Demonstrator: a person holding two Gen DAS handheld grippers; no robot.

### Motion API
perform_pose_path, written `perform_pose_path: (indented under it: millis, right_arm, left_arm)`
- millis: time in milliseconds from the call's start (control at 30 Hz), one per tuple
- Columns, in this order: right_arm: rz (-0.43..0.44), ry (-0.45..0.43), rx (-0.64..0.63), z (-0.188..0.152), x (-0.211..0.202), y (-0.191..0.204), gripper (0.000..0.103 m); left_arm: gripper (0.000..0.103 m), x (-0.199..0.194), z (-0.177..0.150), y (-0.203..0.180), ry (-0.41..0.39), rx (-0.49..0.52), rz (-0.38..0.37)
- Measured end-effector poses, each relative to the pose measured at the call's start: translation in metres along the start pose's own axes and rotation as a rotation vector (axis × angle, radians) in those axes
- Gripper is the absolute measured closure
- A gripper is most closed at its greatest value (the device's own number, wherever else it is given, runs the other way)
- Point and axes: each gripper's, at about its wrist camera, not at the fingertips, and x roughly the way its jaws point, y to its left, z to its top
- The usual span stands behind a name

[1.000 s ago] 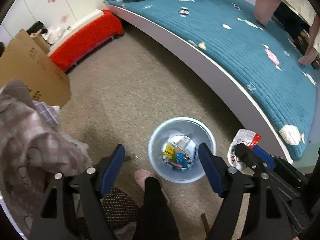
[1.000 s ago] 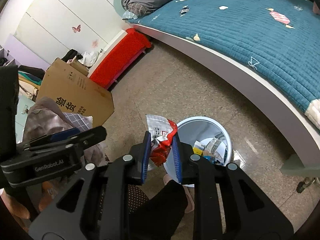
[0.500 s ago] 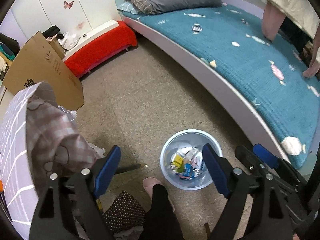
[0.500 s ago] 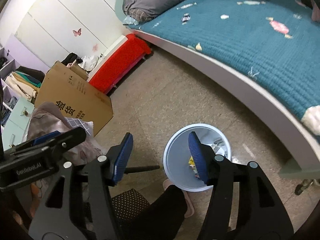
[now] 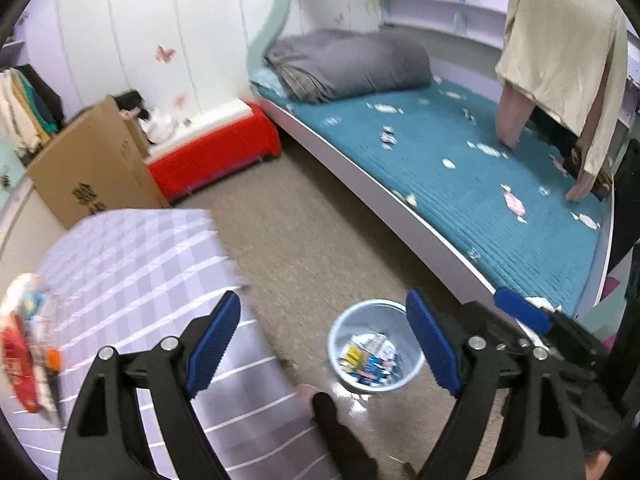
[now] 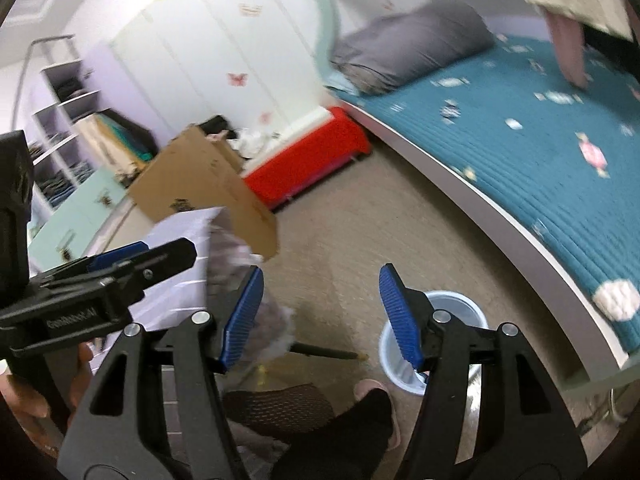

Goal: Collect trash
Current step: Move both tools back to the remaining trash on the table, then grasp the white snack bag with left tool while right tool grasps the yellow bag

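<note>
Left gripper (image 5: 324, 346) held above the floor, blue fingers (image 5: 212, 340) spread wide, nothing between them. Right gripper (image 6: 320, 316) likewise, fingers (image 6: 398, 320) wide apart and empty.

Landmark: pale blue trash bin (image 5: 374, 346) standing on the speckled floor (image 5: 304, 232). In the left wrist view it sits between the fingertips, nearer the right-hand finger; wrappers (image 5: 370, 360) in yellow, blue and white lie inside at the bottom. In the right wrist view the bin (image 6: 460, 304) is partly hidden behind the right-hand finger.

Beyond the bin to the right: bed with teal quilt (image 5: 480, 184), small candy-like pieces scattered on it, grey pillow (image 5: 352, 64) at its far end. Beyond the bin to the left: red bench (image 5: 216, 156) against the white wardrobe, cardboard box (image 5: 88, 164) next to it.

Left of the bin, close to camera: lilac checked cloth (image 5: 132, 264) covering a raised surface. On its far-left edge a red and white snack packet (image 5: 24, 344), blurred, detail unreadable.

Just this side of the bin: a foot in a pink slipper (image 6: 380, 394), black trouser leg above it
</note>
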Motion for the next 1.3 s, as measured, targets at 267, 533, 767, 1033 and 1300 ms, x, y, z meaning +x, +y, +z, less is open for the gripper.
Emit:
perform_pose_path:
  millis: [267,533,767,1033,1300]
  right_arm:
    - [0.139,0.025,-0.140,-0.007,0.004,0.114,0.040]
    - [0.252,0.119,-0.260,-0.025,0.045,0.222,0.040]
    - [0.289,0.178,-0.329,-0.021,0.099,0.300,0.039]
    - [0.291,0.206,-0.377,-0.004,0.159,0.354,0.036]
    - [0.270,0.264,-0.366,0.008,0.223,0.390,0.033]
  left_arm:
    - [0.017,-0.069,-0.030,0.100,-0.067,-0.122,0.070]
    - [0.017,-0.105,-0.070,0.209,-0.074,-0.257,0.156]
    - [0.017,-0.116,-0.078,0.311,-0.088,-0.376,0.238]
    - [0.017,-0.080,-0.067,0.411,-0.052,-0.473,0.264]
    - [0.017,-0.017,-0.059,0.430,0.065,-0.365,0.248]
